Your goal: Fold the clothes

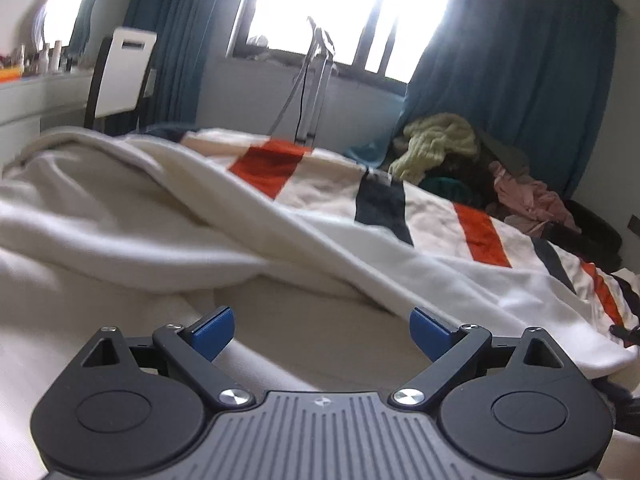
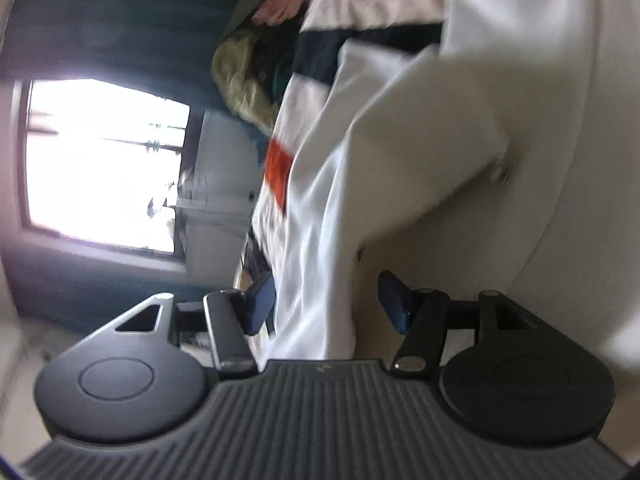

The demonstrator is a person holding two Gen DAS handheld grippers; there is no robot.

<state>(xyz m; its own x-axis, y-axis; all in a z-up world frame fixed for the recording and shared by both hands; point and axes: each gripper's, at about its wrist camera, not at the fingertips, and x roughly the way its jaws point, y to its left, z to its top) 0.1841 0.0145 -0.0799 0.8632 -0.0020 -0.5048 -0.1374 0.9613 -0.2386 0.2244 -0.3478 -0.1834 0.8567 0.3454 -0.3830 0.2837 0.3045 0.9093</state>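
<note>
Both blue-padded fingers of the left gripper (image 1: pixel 322 332) stand wide apart with nothing between them, low over the pale cream bed sheet (image 1: pixel 100 340). Just ahead of them lies the white fleece garment with orange and dark navy blocks (image 1: pixel 360 216), spread in loose folds across the bed, its white hem running close to the right-hand pad. Behind it sits a heap of crumpled clothes, pale yellow-green, pink and dark (image 1: pixel 472 160), against teal curtains (image 1: pixel 500 60) under a bright window (image 1: pixel 340 0).

Seen rolled sideways, the right gripper (image 2: pixel 326 300) is also spread, and a white fold of the same garment (image 2: pixel 316 260) hangs between its pads (image 2: pixel 262 304), unpinched.
</note>
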